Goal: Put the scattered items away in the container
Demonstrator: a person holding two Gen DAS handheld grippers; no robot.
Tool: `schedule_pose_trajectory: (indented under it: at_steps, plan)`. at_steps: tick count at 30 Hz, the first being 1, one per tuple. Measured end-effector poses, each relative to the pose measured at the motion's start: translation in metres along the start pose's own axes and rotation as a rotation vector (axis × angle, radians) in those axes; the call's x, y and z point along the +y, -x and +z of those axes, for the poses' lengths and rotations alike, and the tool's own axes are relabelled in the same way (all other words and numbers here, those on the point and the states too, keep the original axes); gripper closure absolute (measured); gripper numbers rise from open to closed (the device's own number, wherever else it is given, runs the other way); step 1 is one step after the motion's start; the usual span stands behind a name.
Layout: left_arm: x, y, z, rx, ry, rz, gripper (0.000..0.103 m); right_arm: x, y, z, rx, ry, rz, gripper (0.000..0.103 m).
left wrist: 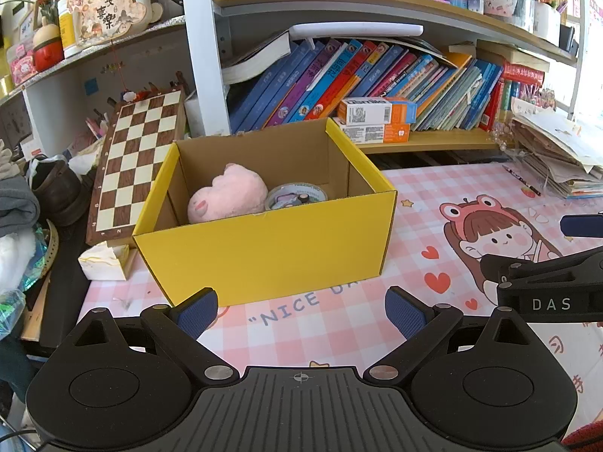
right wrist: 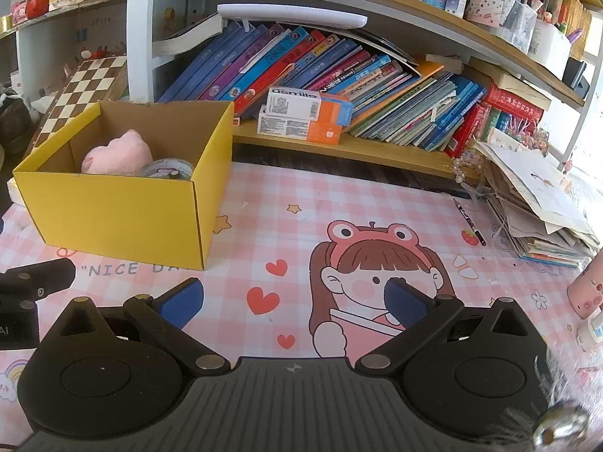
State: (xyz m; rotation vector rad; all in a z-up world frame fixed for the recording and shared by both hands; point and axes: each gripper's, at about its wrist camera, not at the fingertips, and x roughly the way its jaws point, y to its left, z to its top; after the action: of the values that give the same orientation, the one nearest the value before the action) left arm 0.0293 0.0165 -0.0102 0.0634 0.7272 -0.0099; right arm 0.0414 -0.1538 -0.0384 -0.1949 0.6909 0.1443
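Both grippers, left (left wrist: 301,314) and right (right wrist: 296,301), hover level over the mat (right wrist: 264,233), jaws wide, facing the yellow box (left wrist: 264,248)

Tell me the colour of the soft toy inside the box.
Pink; the soft toy shows best in the left wrist view, inside the yellow box.

1. Yellow box (left wrist: 264,248): top open; pink plush (left wrist: 226,196) and round tin (left wrist: 296,196) fill its floor.
2. Pink mat (right wrist: 264,226) right of the box: bare.
3. Pen (right wrist: 469,222) and paper stack (right wrist: 535,203) block the far right edge.
4. Chessboard (left wrist: 132,162) leans close behind the box's left side.
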Motion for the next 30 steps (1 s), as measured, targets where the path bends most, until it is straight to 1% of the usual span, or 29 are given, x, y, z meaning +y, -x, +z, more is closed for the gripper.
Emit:
schedule_pose_trajectory:
  at_steps: [13,30]
  plan:
    - [-0.0011,0.0015,-0.0012,-0.003,0.002,0.001,0.006,-0.005,0.0005,-0.0004,-0.002,0.007,0.008,0.0]
    - [0.0003,0.0008,-0.0009,0.0,-0.001,-0.003,0.006,-0.001,0.0008,0.0007,0.003,0.004,0.0,0.0]
